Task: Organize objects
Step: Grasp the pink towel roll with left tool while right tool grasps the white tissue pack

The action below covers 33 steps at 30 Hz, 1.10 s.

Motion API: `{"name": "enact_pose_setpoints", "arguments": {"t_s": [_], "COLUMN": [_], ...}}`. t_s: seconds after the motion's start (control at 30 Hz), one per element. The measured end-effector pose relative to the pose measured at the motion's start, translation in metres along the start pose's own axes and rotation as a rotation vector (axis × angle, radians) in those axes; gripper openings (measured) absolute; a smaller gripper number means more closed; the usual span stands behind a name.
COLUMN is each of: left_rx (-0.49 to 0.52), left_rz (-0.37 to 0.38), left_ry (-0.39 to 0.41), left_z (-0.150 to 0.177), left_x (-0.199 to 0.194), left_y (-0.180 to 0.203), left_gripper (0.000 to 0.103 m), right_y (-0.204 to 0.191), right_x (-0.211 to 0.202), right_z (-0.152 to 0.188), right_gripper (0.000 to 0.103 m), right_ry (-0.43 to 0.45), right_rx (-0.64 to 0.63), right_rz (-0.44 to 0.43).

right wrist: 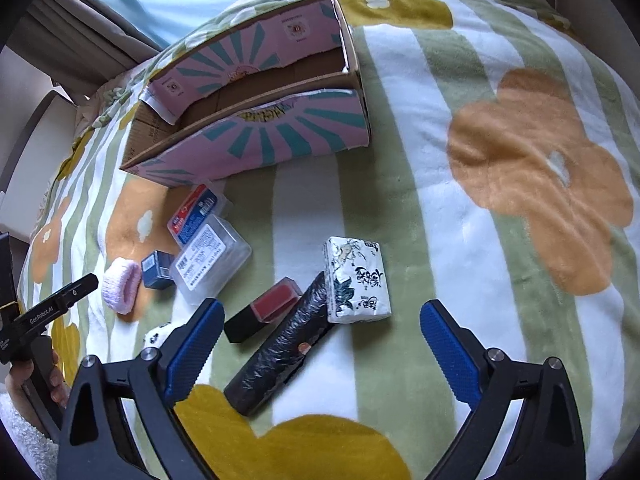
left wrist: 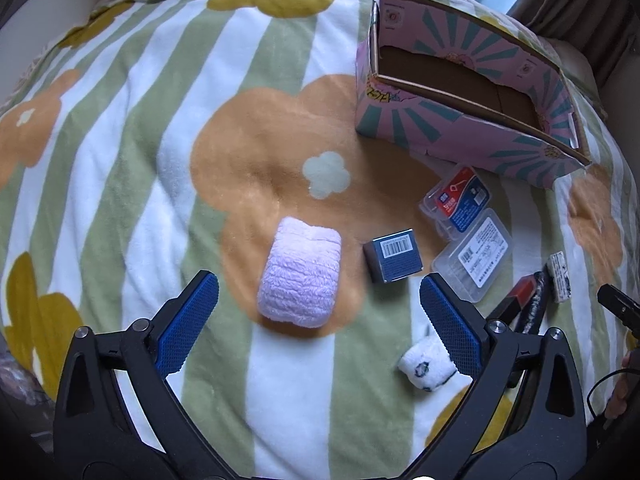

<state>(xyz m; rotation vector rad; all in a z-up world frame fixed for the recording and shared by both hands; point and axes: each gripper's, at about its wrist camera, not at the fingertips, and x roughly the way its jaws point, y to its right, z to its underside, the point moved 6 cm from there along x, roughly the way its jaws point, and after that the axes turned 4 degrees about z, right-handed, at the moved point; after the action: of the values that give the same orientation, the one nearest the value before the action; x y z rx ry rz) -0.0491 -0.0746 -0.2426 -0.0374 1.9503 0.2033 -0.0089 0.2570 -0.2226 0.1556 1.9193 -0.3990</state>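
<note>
blanket (left wrist: 120, 168): soft matt fleece, fuzzy nap. box (left wrist: 460, 136): cardboard, raw brown inside, matt printed paper outside, torn edges. lilac roll (left wrist: 300, 272): ribbed fluffy cloth. two cases (left wrist: 472, 260): clear glossy plastic with paper labels. blue carton (left wrist: 394, 254): smooth card. black roll (right wrist: 280, 348): crinkled shiny plastic film. tissue pack (right wrist: 356, 280): glossy printed wrap. fingers (right wrist: 192, 344): blue textured rubbery pads on matt black plastic, metal pins.

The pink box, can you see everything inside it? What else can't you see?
- Pink box floor: partly hidden by its near wall in both views.
- White sock: half behind the left gripper's fingers.
- Clear case label: print too small to read.
</note>
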Motion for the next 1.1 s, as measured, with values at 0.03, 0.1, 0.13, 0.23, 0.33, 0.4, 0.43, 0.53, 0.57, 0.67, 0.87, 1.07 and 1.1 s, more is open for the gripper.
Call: {"name": "enact_pose_setpoints", "arguments": {"t_s": [0.03, 0.1, 0.13, 0.23, 0.33, 0.4, 0.43, 0.53, 0.57, 0.67, 0.87, 1.07, 1.1], "left_rx": [-0.002, 0.003, 0.006, 0.019, 0.014, 0.005, -0.001, -0.033, -0.044, -0.068, -0.092, -0.078, -0.078], "left_rz": [0.000, -0.008, -0.012, -0.020, -0.018, -0.021, -0.018, -0.001, 0.005, 0.029, 0.030, 0.008, 0.013], "left_ry": [-0.003, -0.005, -0.005, 0.002, 0.003, 0.005, 0.010, 0.034, 0.038, 0.046, 0.049, 0.021, 0.022], "left_z": [0.001, 0.003, 0.004, 0.007, 0.008, 0.009, 0.009, 0.009, 0.008, 0.007, 0.010, 0.018, 0.018], "left_x": [0.007, 0.021, 0.027, 0.043, 0.058, 0.065, 0.067, 0.070, 0.071, 0.071, 0.068, 0.074, 0.074], "left_y": [-0.001, -0.001, -0.001, 0.000, 0.001, 0.001, 0.000, -0.004, -0.005, -0.007, -0.013, -0.020, -0.021], "left_gripper": [0.100, 0.099, 0.099, 0.098, 0.097, 0.096, 0.096, 0.096, 0.096, 0.088, 0.076, 0.050, 0.049], "right_y": [0.003, 0.010, 0.012, 0.018, 0.024, 0.025, 0.025, 0.026, 0.026, 0.029, 0.030, 0.026, 0.025], "right_x": [0.006, 0.020, 0.025, 0.040, 0.051, 0.057, 0.061, 0.070, 0.072, 0.075, 0.076, 0.078, 0.078], "right_z": [0.000, 0.001, 0.001, 0.001, -0.003, -0.006, -0.008, -0.011, -0.011, -0.011, -0.011, -0.011, -0.011], "right_gripper": [0.097, 0.094, 0.092, 0.085, 0.079, 0.076, 0.075, 0.073, 0.071, 0.063, 0.056, 0.043, 0.043], "right_ry": [-0.008, -0.023, -0.028, -0.038, -0.037, -0.044, -0.048, -0.060, -0.063, -0.060, -0.059, -0.058, -0.055], "right_rx": [-0.004, -0.016, -0.022, -0.027, -0.025, -0.021, -0.020, -0.012, -0.007, 0.004, 0.013, 0.018, 0.013], "right_rz": [-0.005, -0.020, -0.030, -0.067, -0.101, -0.125, -0.134, -0.134, -0.136, -0.126, -0.112, -0.126, -0.118]}}
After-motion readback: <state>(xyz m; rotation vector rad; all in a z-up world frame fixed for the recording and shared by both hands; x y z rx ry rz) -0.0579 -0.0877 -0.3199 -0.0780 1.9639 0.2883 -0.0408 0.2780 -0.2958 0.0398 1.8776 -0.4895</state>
